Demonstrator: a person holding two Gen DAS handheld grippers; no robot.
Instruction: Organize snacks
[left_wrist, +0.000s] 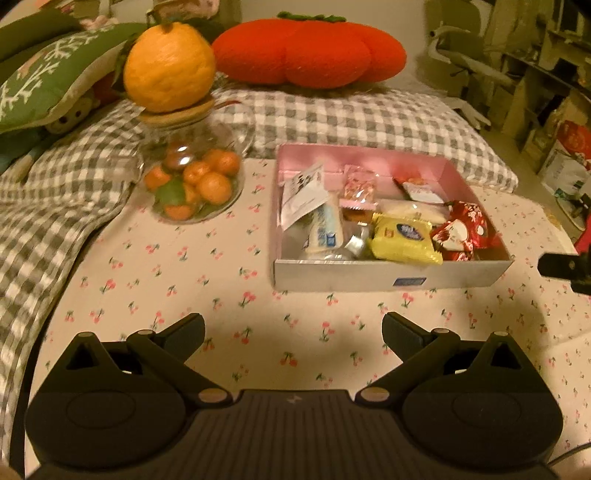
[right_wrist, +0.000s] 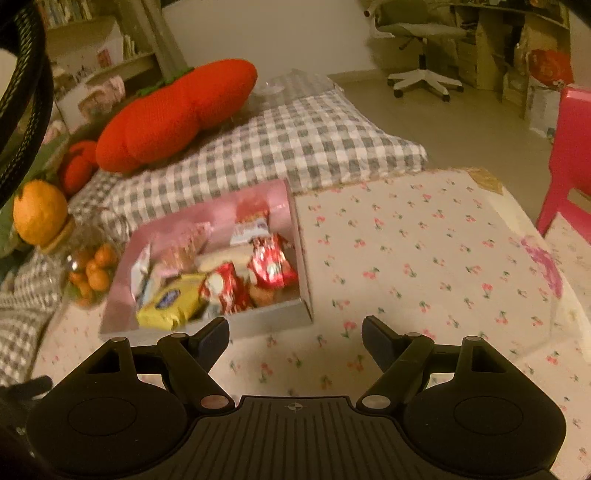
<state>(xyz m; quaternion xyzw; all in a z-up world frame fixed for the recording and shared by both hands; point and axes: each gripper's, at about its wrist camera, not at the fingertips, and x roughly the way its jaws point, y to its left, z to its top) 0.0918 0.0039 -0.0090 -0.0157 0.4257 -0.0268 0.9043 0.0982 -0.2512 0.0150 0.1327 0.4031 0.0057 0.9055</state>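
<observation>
The left gripper (left_wrist: 293, 332) hangs over the cherry-print cloth (left_wrist: 177, 295) with its jaws wide apart and nothing between them. The right gripper (right_wrist: 295, 336) is the same, jaws apart and empty. The pink snack box (left_wrist: 391, 277) stands on the cloth at the far side, full of packets, with a yellow packet (left_wrist: 404, 240) at its near wall. Left of the box is a glass jar of small oranges (left_wrist: 195, 181).

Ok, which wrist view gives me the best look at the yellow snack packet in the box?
The left wrist view: the yellow packet lies nearly face-on against the near wall of the box, its blue label showing. The right wrist view shows the same packet at a slant and blurrier, partly overlapped by a red wrapper.
</observation>
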